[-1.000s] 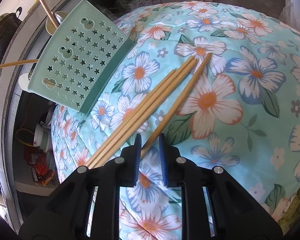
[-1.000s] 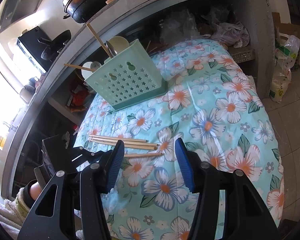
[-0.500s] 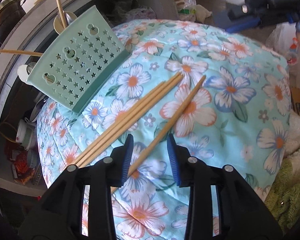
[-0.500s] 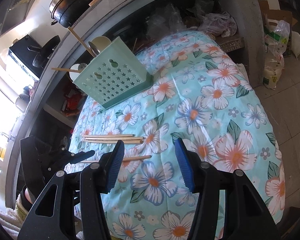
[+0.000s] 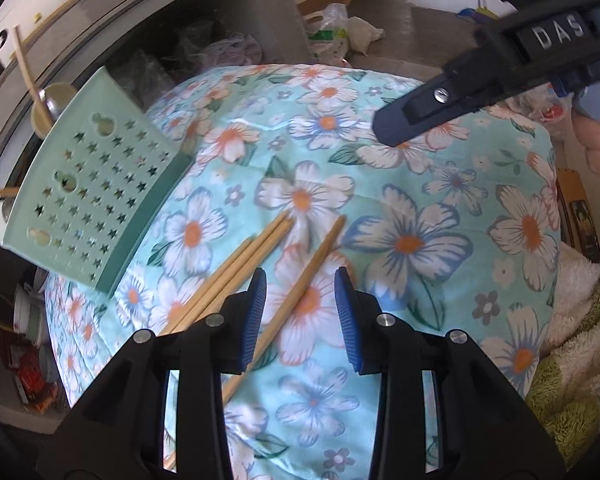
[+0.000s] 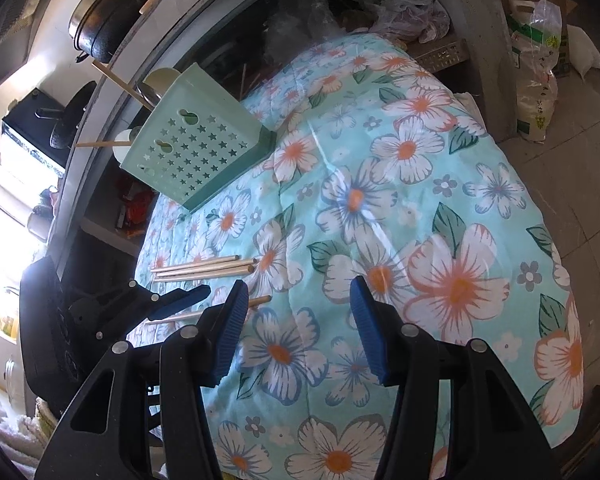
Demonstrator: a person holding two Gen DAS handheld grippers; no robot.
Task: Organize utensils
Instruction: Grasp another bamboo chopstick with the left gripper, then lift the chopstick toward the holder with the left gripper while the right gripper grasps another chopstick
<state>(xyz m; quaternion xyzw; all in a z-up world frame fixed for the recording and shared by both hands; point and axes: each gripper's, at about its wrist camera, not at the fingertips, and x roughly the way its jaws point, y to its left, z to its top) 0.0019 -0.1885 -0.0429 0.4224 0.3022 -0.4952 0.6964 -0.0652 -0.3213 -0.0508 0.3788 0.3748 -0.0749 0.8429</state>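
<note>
Left gripper released – lone chopstick lies loose between its pads. Right gripper parted, empty (above floral cloth).

Matt wooden chopsticks are laid on a soft floral cloth; the perforated caddy is moulded in smooth plastic.

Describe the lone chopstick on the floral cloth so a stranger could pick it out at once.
Start at the mint-green perforated utensil holder lying tipped over on the floral cloth. Nearer the camera lies a tight bundle of wooden chopsticks. The lone chopstick lies just right of that bundle, apart from it and angled differently, running between the open left claw's blue pads.
</note>
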